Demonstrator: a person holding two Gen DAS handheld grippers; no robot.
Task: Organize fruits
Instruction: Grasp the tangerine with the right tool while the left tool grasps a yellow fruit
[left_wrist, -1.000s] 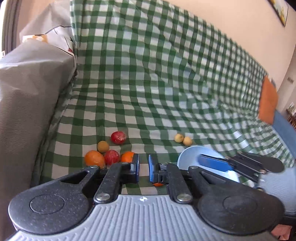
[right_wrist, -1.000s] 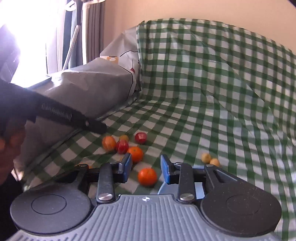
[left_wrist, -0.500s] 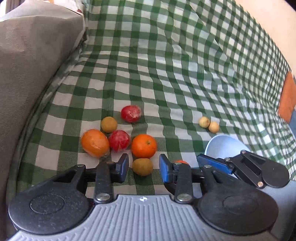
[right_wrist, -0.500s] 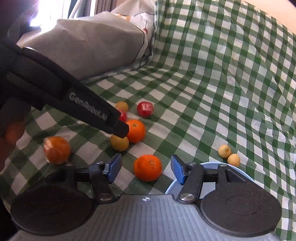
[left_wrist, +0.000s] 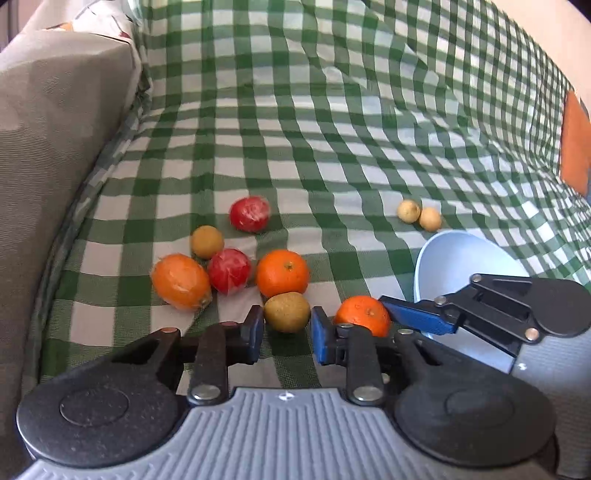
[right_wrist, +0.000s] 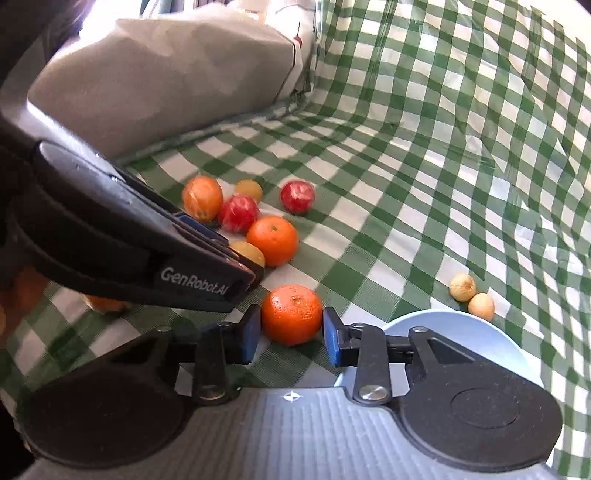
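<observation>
Several fruits lie on a green checked cloth. In the left wrist view my left gripper (left_wrist: 287, 334) is open, its pads on either side of a small yellow-brown fruit (left_wrist: 287, 311) just ahead. In the right wrist view my right gripper (right_wrist: 291, 334) is open around an orange (right_wrist: 291, 314), pads close to both its sides; whether they touch it is unclear. That orange also shows in the left wrist view (left_wrist: 364, 315). A light blue bowl (left_wrist: 461, 258) stands empty at the right, also in the right wrist view (right_wrist: 469, 328).
A second orange (left_wrist: 282, 272), two red fruits (left_wrist: 229, 270) (left_wrist: 249, 213), an oval orange fruit (left_wrist: 181, 281) and a small yellow fruit (left_wrist: 207, 242) cluster at left. Two small pale fruits (left_wrist: 419, 215) lie behind the bowl. A grey cushion (left_wrist: 55, 147) borders the left.
Both grippers have moved forward and down toward the fruit. The right gripper's pads now flank the orange; the left gripper's pads now flank the yellow-brown fruit.
</observation>
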